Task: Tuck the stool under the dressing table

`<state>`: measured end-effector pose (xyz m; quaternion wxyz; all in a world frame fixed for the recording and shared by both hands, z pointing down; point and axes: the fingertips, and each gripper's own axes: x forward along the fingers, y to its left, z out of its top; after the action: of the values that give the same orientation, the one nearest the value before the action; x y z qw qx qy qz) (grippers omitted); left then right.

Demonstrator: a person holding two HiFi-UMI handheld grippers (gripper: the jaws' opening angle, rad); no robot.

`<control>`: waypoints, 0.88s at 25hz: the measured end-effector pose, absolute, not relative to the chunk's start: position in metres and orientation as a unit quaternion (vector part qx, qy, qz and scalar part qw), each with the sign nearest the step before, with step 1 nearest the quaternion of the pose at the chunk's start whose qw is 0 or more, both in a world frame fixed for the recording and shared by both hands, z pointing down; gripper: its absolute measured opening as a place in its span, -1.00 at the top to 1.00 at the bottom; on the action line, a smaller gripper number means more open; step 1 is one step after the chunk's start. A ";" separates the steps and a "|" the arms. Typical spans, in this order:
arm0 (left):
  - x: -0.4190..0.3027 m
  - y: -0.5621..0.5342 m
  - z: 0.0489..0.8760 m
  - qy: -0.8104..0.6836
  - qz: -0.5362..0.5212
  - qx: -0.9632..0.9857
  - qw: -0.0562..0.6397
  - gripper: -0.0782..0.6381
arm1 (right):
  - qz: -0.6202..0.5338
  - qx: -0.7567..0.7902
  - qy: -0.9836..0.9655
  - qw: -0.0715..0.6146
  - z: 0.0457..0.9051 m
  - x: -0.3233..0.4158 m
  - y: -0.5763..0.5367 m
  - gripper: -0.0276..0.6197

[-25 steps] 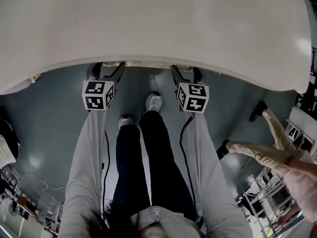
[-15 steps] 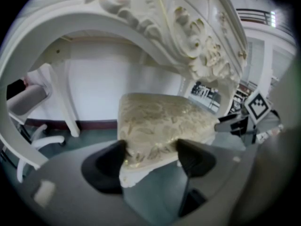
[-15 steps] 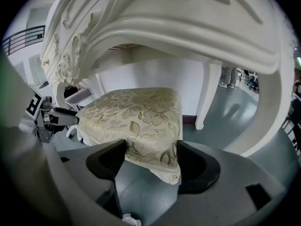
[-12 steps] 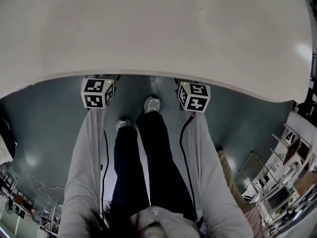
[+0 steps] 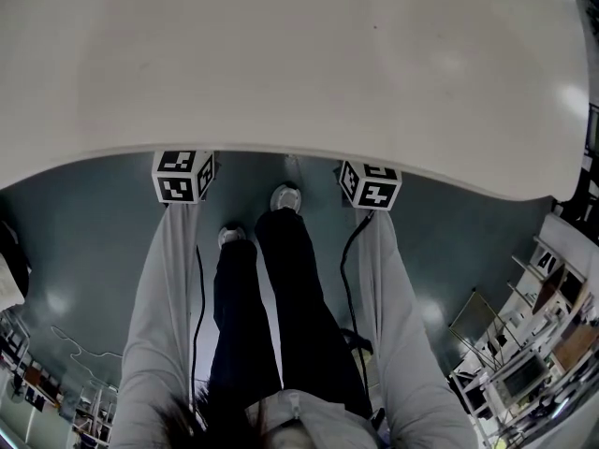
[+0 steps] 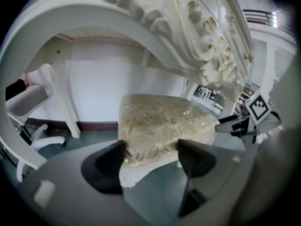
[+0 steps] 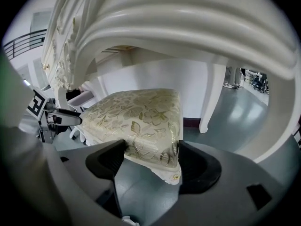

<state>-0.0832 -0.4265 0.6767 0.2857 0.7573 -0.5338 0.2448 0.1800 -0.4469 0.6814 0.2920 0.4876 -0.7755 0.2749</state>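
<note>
– Fingers (image 6: 106, 166) on the left gripper (image 6: 150, 160), are they clamped on anything?

– Yes. They pinch one near corner of the stool (image 6: 155, 131), right on the edge of its patterned cushion (image 6: 164, 114), low in the middle of the left gripper view. The right gripper (image 7: 153, 163) does the same at the other near corner, with its fingers (image 7: 197, 166) pressed against either side of the cushion edge.

– Where's the stool, then?

– Under the dressing table (image 7: 178, 13). Both gripper views show the carved front rail (image 6: 188, 27) arching across the top of the frame above the seat. In the right gripper view a table leg (image 7: 209, 98) stands to the right of the seat. From the head view you can't see the stool at all, because the pale worktop (image 5: 299, 54) fills the upper half and hides it.

– And the grippers from up there?

– Only the marker cubes (image 5: 183, 176) show, at the worktop's front edge near mid-frame. The fingers are out of sight beneath it. The person's shoes (image 5: 285, 196) sit between the cubes on the grey floor (image 5: 84, 241).

– So it's done?

– Nearly, I'd say. The seat looks well in, though I can't judge whether it could go deeper. What's left, as I see it, is perhaps a last nudge. After that, let go of both corners and draw the grippers out from under the rail without knocking the carving.
</note>
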 end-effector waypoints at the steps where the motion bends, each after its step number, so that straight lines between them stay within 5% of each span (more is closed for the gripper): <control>1: -0.082 -0.427 0.674 -0.534 0.243 0.760 0.281 -0.21 | 0.275 0.486 -0.777 0.290 0.681 0.180 -0.446 -0.20; 8: -0.066 -0.416 0.654 -0.532 0.238 0.771 0.255 -0.13 | 0.270 0.507 -0.770 0.279 0.665 0.185 -0.435 0.05; 13: -0.062 -0.407 0.638 -0.529 0.267 0.773 0.227 0.50 | 0.260 0.519 -0.764 0.281 0.645 0.182 -0.424 0.56; 16: -0.062 -0.398 0.625 -0.528 0.263 0.777 0.220 0.70 | 0.259 0.536 -0.756 0.272 0.631 0.185 -0.414 0.90; 22: -0.056 -0.388 0.592 -0.522 0.255 0.788 0.204 0.77 | 0.277 0.549 -0.751 0.240 0.599 0.185 -0.395 0.91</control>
<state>-0.0564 -0.3884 0.5922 0.2043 0.7882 -0.5215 0.2551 0.1846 -0.3950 0.5988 0.2399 0.5494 -0.7511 0.2765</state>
